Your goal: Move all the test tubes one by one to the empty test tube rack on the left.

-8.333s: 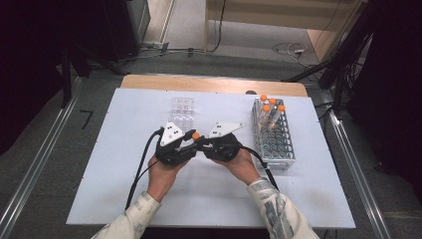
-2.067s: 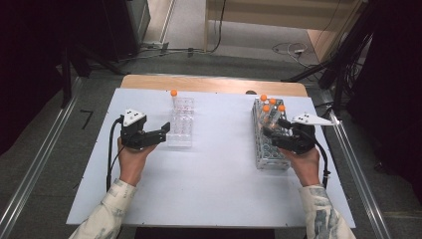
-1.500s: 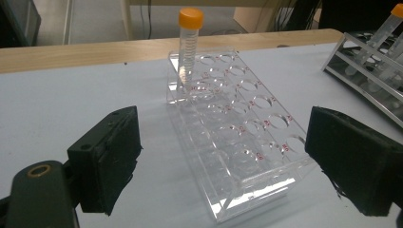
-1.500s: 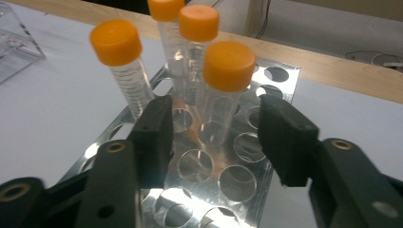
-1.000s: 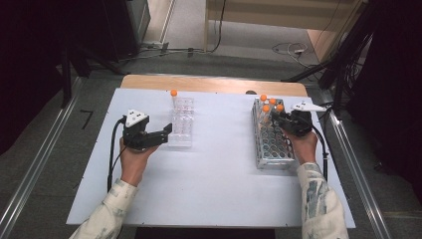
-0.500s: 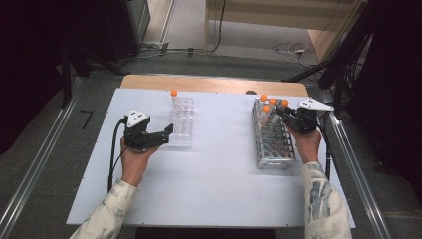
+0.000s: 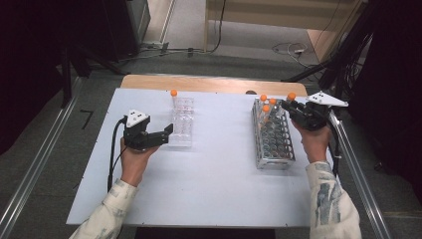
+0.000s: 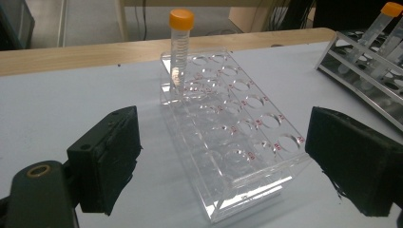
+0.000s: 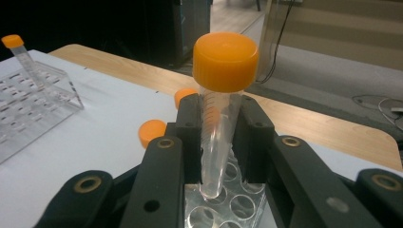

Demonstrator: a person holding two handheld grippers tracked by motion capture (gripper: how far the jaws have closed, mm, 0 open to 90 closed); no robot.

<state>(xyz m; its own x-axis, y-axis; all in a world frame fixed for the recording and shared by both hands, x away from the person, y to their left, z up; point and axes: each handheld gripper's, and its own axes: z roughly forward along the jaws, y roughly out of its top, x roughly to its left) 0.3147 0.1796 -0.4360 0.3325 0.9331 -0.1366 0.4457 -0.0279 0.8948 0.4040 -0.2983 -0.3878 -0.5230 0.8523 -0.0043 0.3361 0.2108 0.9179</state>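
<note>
- The left gripper (image 7: 168,132) sits at 9 o'clock on the table, jaws spread wide around the near end of the clear rack (image 7: 182,122), not touching it. Closing gently would steady the rack for the incoming tube.
- 1 orange-capped tube (image 8: 180,46) stands upright in that rack's far corner hole, so I'd aim for a neighbouring hole.
- At 2 o'clock, the right gripper (image 9: 216,135) is clamped on a tube (image 9: 219,118), its tip just above the metal rack (image 7: 272,142).
- Lift straight up until the tip clears, and keep it upright; 3 capped tubes (image 7: 267,103) stand close beside it.
</note>
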